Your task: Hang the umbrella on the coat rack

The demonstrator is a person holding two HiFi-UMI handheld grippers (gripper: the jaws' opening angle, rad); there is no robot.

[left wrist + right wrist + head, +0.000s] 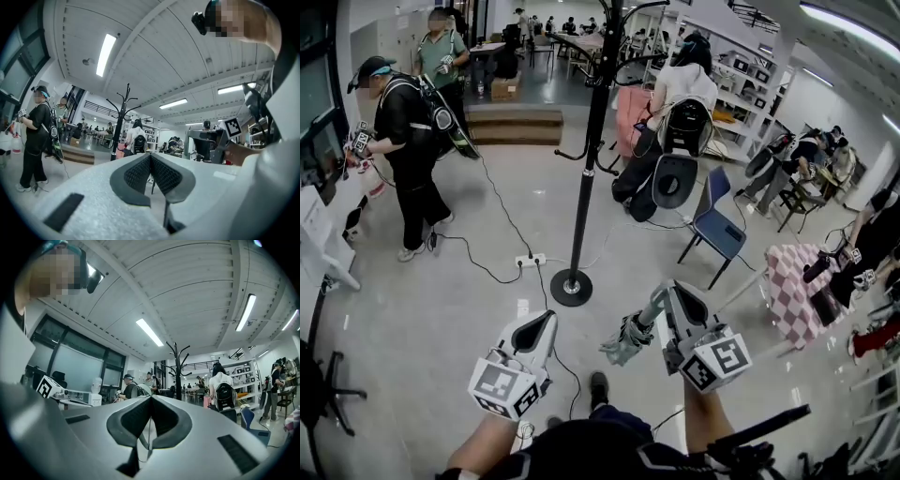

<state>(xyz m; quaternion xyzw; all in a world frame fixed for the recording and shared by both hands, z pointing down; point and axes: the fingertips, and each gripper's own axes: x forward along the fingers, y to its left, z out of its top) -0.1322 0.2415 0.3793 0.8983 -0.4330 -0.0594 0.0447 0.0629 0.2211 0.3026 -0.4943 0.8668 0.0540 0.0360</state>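
The black coat rack (586, 141) stands on a round base on the grey floor ahead of me; its hooked top also shows in the left gripper view (121, 117) and the right gripper view (178, 366). A folded grey-green umbrella (628, 339) hangs by my right gripper (667, 294), well short of the rack. In the right gripper view the right gripper (151, 409) has its jaws together, with a thin pale strap (149, 439) running down from between the pads. My left gripper (546, 321) (151, 165) is shut with nothing in it, beside the umbrella's left.
A power strip (530, 259) and cables lie on the floor left of the rack base. A person in black (408, 159) stands at the left. A blue chair (717, 225), a person with a backpack (684, 103) and a checked cloth (797, 281) are at the right.
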